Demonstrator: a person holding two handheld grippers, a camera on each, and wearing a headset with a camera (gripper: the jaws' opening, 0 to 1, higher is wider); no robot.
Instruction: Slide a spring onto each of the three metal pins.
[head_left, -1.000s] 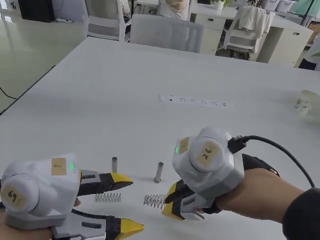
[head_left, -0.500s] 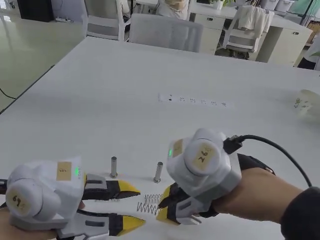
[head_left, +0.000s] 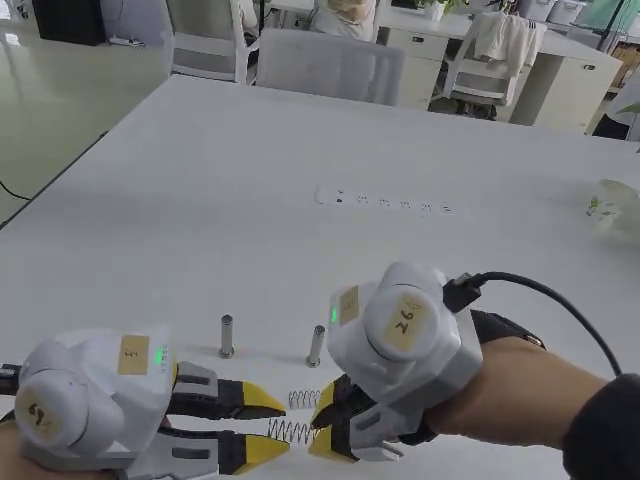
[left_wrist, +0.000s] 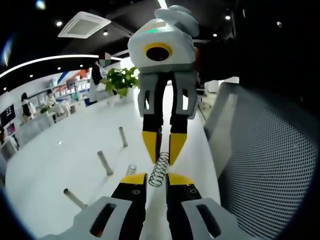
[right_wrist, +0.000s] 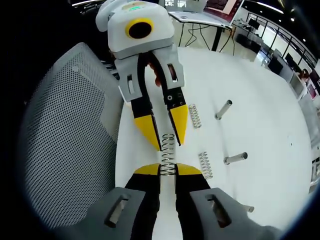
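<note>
A small steel spring (head_left: 288, 432) hangs between the two grippers. My right gripper (right_wrist: 168, 170) is shut on its near end; the same gripper (head_left: 326, 432) sits at lower centre of the head view. My left gripper (left_wrist: 157, 179) faces it, jaws open around the spring's (left_wrist: 160, 169) other end, without a clear pinch. Two more springs (right_wrist: 194, 115) (right_wrist: 205, 165) lie on the white table. Three upright metal pins (left_wrist: 123, 136) (left_wrist: 105, 162) (left_wrist: 75, 198) stand bare beside them. The head view shows two pins (head_left: 227, 335) (head_left: 316, 345) and a loose spring (head_left: 303, 399).
The white table (head_left: 300, 150) stretches far ahead, with a recessed socket strip (head_left: 385, 203) in its middle. A black cable (head_left: 540, 295) runs from the right gripper. A mesh chair (head_left: 330, 65) and other desks stand beyond the far edge.
The right gripper has carried its spring down and left towards the left gripper. The left gripper has come right, so its open jaws now straddle the spring's free end.
</note>
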